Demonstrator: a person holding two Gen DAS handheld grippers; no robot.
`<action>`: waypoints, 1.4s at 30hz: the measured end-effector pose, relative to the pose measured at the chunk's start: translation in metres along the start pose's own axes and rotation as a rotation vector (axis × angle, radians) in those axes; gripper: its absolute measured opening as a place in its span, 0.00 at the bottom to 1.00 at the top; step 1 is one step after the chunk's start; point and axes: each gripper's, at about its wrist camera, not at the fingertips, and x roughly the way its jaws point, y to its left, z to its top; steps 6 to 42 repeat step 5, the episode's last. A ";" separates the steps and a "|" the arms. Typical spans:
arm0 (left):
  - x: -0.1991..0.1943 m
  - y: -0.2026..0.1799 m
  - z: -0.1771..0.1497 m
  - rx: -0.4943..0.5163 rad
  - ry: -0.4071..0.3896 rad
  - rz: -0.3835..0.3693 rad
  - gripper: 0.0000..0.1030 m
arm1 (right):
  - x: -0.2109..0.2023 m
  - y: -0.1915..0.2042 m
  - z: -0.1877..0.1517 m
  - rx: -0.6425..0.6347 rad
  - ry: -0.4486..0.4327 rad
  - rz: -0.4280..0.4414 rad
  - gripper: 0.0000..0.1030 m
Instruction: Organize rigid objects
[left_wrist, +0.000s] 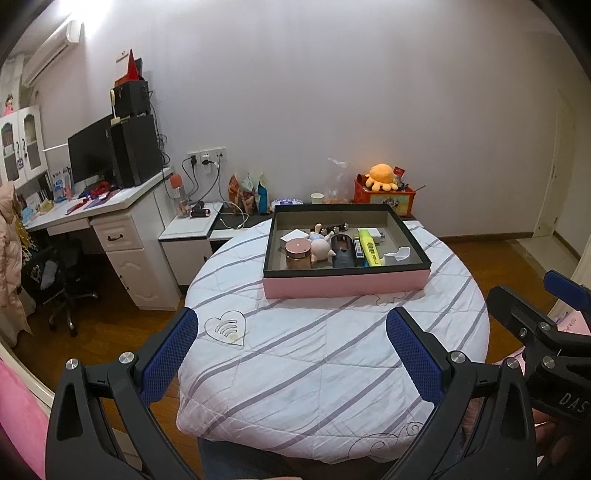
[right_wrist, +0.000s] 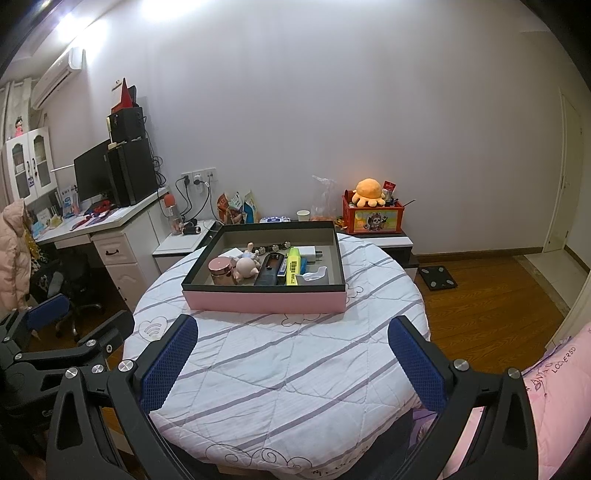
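a round worktop (left_wrist: 314, 369) covered by a white quilted cloth with grey stripes carried a shallow pink box (left_wrist: 347, 284) with a black rim, set toward its far side. inside the box lay the rigid things, crowded along its near wall: a rose-lidded jar (left_wrist: 297, 253) at the left, a small pale doll (left_wrist: 320, 248) just beside it, a black remote-like device (left_wrist: 342, 251) next, then a yellow highlighter (left_wrist: 370, 246) lying lengthwise, and a white holder (left_wrist: 397, 255) at the right; a white charger (left_wrist: 376, 234) sat behind the highlighter. the left claw (left_wrist: 291, 354) hovered above the near part of the cloth, its blue pads spread wide and grasping nothing. the right claw (right_wrist: 293, 360) hung likewise over the near cloth, released and bare, well apart from the box. beyond the worktop, a red crate (right_wrist: 373, 218) with an orange plush octopus (right_wrist: 367, 192) on top stood against the wall, and a white desk (right_wrist: 107, 229) with a dark monitor (right_wrist: 92, 177) stood at the left.
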 end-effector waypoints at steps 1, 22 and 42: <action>0.000 0.000 0.000 0.002 -0.003 0.000 1.00 | 0.000 0.000 0.000 0.000 0.000 -0.001 1.00; -0.001 0.004 0.000 -0.002 0.004 -0.017 1.00 | 0.001 0.000 0.000 0.000 0.001 0.000 1.00; -0.001 0.004 0.000 -0.002 0.004 -0.017 1.00 | 0.001 0.000 0.000 0.000 0.001 0.000 1.00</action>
